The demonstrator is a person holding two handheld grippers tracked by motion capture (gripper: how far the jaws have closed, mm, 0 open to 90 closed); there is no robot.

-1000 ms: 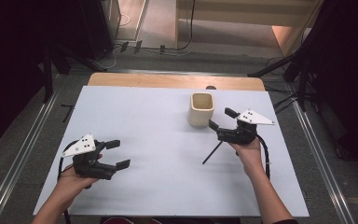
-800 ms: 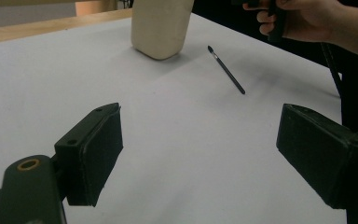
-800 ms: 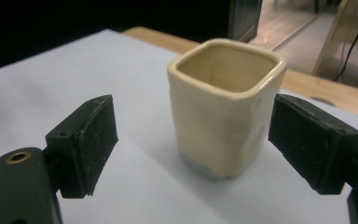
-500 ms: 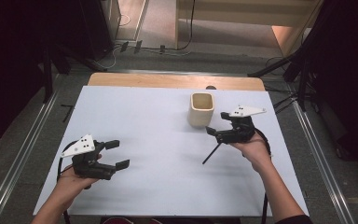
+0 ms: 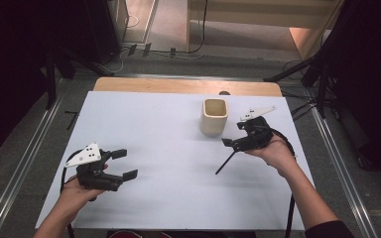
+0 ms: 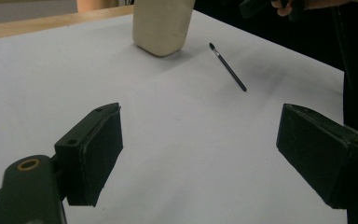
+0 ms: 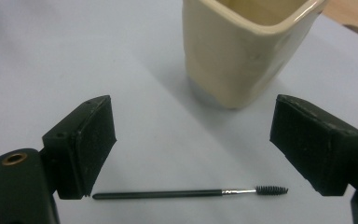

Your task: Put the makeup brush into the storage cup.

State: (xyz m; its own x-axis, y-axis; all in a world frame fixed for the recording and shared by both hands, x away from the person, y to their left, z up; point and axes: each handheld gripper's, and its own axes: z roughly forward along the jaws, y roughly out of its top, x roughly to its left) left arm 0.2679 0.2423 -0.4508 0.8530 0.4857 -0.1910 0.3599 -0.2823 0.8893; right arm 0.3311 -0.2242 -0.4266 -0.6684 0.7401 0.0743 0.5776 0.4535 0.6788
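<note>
A thin black brush [image 7: 189,192] lies flat on the white table [image 5: 168,148], a short way in front of a cream cup [image 5: 214,116]. It is a slim dark stick with a short silver neck and a small bristled black head, like a mascara wand; the right gripper view makes these parts plain, while in the high view it reads as a bare dark line [image 5: 226,162] slanting away from the cup. The cup stands upright, squarish with rounded corners and a glossy rim, its inside pale and in shadow.

The right tool [image 5: 238,134] hangs over the brush with its jaws wide apart, gripping nothing; in its own view the brush lies across the gap between the two black pads, near the table and not touching either. The left tool [image 5: 124,164] sits well apart toward the near left of the table, its jaws also spread wide and holding nothing. The left gripper view shows the cup [image 6: 162,23] and brush [image 6: 227,66] from afar, with the person's right hand [image 6: 303,4] at the top edge. A wooden strip [image 5: 186,86] borders the table's far side.
</note>
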